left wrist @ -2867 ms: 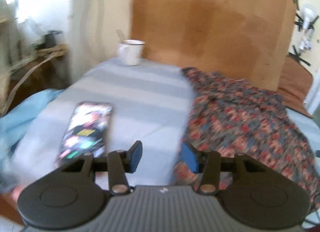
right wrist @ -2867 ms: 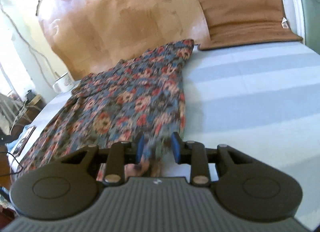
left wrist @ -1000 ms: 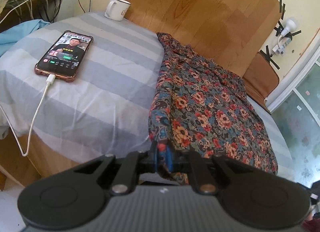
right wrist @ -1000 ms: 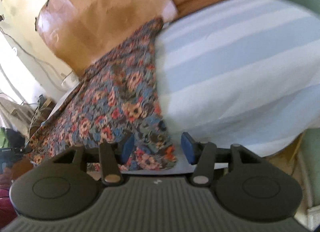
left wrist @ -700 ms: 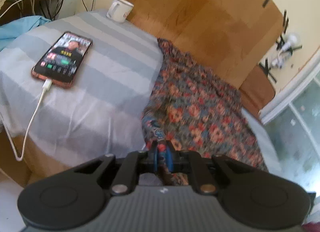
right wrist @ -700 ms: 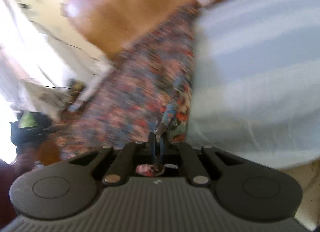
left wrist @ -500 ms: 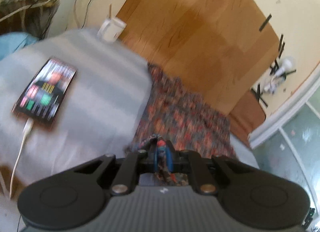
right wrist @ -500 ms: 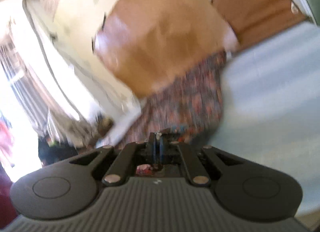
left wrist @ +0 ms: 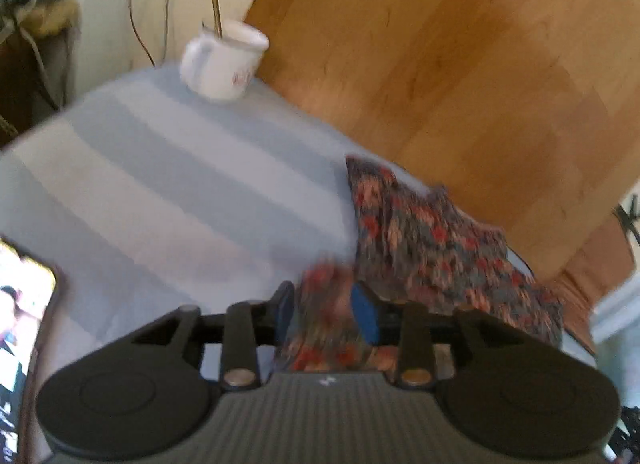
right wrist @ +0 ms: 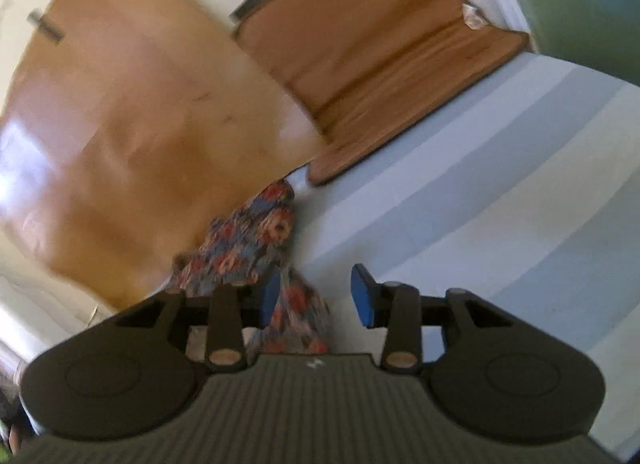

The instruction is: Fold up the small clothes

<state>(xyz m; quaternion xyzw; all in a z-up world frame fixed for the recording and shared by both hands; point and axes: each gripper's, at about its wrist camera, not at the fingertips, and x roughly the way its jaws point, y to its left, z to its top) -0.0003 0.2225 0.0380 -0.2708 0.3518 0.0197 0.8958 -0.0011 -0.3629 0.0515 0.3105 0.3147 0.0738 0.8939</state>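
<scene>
Garment [left wrist: 432, 248] folded toward headboard [left wrist: 460, 64] on bed [left wrist: 180, 184]; release step. Left tool [left wrist: 324, 314] and right tool [right wrist: 314, 296] agape, cloth between. Next: withdraw, smooth fold.

I see a garment [left wrist: 432, 240] in red, blue and peach florals. The sheet [left wrist: 180, 184] shows grey-blue stripes; the mug [left wrist: 222, 64] is white.

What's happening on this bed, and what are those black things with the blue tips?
A person holds a two-finger tool in each hand and is folding a floral garment on the striped bed sheet. Both the left gripper and the right gripper have their jaws open, with a bit of the cloth lying loose between them. A white mug stands near the wooden headboard.
</scene>
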